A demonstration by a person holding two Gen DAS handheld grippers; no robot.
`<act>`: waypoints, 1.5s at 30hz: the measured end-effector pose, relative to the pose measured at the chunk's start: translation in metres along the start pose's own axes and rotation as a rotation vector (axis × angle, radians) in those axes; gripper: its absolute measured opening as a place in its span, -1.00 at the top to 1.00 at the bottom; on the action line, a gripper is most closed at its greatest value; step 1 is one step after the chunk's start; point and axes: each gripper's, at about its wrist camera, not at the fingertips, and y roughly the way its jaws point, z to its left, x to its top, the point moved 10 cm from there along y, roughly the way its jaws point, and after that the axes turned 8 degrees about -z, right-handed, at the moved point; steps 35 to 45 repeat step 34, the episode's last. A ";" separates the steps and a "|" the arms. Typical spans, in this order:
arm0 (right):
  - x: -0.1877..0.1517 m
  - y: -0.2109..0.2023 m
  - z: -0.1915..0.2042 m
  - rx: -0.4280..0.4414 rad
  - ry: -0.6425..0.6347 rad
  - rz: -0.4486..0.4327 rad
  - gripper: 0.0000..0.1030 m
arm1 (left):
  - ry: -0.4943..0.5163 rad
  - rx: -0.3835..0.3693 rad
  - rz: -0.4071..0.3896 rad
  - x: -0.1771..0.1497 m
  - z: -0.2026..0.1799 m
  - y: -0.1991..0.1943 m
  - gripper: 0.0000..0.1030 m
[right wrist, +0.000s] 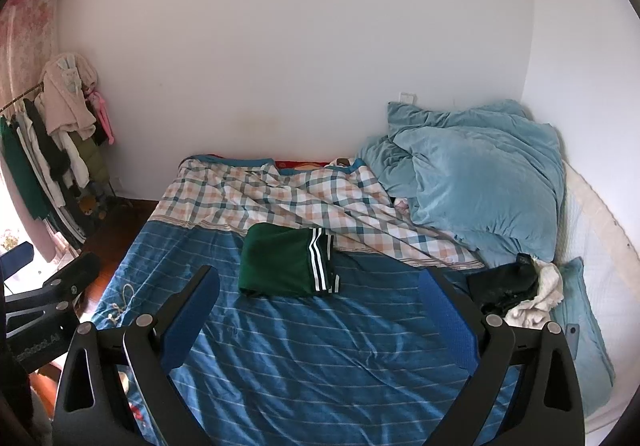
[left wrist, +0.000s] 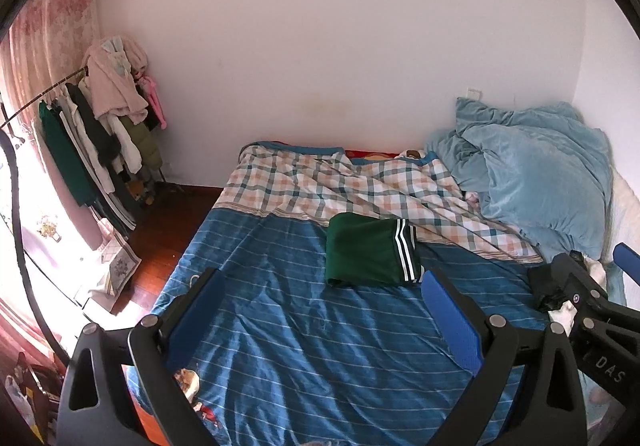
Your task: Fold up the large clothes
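Hovering over near edge of bed (right wrist: pixel 320 386): left gripper (left wrist: pixel 324 310) and right gripper (right wrist: pixel 320 310), fingers spread, empty. Mid-bed, folded green garment (right wrist: pixel 280 266). Right edge: black garment (right wrist: pixel 504 286), unfolded. Risk: reaching across may drag folded piece loose.

Both wrist views look down and forward from the bed's foot, side by side, the left one standing further left. Each shares the blue striped bedsheet (left wrist: pixel 304 346) (right wrist: pixel 320 346), far white wall (left wrist: pixel 320 26) (right wrist: pixel 300 26) and folded dark-green white-striped garment (left wrist: pixel 372 256) (right wrist: pixel 286 260).
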 end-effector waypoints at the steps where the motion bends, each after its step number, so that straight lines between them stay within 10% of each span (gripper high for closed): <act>1: 0.000 0.000 0.000 -0.001 -0.001 0.000 -0.96 | 0.001 0.000 -0.001 0.001 0.000 0.000 -0.95; 45: -0.013 0.000 -0.009 -0.003 0.001 -0.001 -0.97 | 0.010 -0.026 -0.010 -0.005 0.004 0.003 -0.97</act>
